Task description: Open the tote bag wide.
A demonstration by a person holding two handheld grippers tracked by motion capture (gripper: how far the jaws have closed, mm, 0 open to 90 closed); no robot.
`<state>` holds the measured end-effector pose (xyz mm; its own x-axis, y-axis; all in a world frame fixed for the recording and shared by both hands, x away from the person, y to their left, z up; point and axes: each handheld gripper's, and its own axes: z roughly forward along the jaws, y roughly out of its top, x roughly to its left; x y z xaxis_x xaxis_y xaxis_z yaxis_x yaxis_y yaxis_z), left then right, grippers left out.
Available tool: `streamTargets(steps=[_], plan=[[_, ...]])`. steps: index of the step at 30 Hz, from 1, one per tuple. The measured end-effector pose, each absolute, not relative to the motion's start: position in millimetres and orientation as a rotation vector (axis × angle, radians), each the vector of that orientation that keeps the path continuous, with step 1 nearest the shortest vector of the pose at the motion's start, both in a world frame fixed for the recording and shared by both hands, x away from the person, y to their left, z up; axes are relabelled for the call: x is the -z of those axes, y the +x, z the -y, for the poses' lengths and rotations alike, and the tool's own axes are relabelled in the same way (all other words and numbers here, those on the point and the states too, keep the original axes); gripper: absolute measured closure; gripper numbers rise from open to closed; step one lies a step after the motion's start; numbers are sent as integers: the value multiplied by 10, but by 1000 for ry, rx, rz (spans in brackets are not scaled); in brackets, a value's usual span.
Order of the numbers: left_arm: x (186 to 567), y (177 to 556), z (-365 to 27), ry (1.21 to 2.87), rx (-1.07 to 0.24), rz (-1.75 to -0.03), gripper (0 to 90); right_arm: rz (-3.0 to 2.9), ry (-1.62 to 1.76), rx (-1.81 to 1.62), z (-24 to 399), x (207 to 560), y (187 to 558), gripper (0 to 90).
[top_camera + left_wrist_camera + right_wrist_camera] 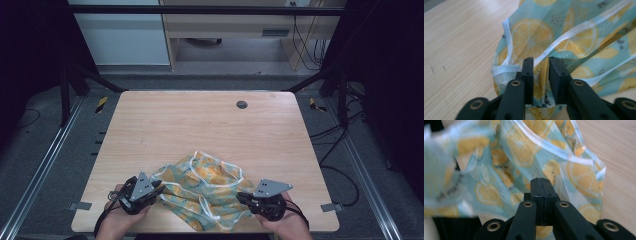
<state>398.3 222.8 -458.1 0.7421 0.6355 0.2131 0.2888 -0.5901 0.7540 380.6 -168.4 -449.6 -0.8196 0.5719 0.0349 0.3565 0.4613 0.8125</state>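
Nearest the high camera, two hands come in over the table's near edge, each holding one gripper. The left hand (122,220) carries the left gripper (159,188), whose tips reach the left edge of a single lemon-print cloth (205,192). The right hand (287,222) carries the right gripper (242,197), whose tips meet the cloth's right edge. The cloth, teal with orange lemon slices and white trim, lies crumpled on the wooden table (200,125) between the two grippers, near the front edge. One small dark round grommet (242,104) sits in the tabletop far back, well apart from the cloth. From here the jaw gaps are too small to judge.

In the left gripper view, the left gripper (541,63) has its two black jaws a little apart, with a fold of the lemon-print cloth (534,37) running down between them; whether they pinch it cannot be told. A white trim band (564,36) crosses the fabric just beyond the jaw tips, and bare table (461,45) lies to the left.

In the right gripper view, the right gripper (541,182) has its jaws pressed together on the lemon-print cloth (521,152), which hangs lifted and partly blurred. The table (619,170) shows at the right.
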Motion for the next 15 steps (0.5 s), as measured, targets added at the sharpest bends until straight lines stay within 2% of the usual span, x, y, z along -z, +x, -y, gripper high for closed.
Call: streamTargets(steps=[3,4,5,10,15], plan=[[4535,3936,-2242,2166,-617,-686,676,-2470,777,-1291,1656,4439,3795,781],[4502,3910,-2252,2152,-614,-683,625,-2464,744,-1306,1613,4371,3788,745],[4502,3910,-2252,2152,-614,-683,624,-2464,744,-1306,1613,4371,3788,745],[4398,3864,-2267,2077,-594,-662,573,-2440,663,-1306,1416,4189,3842,593],[4392,3868,-2246,2064,-588,-654,543,-2442,642,-1292,1273,4146,3944,536]])
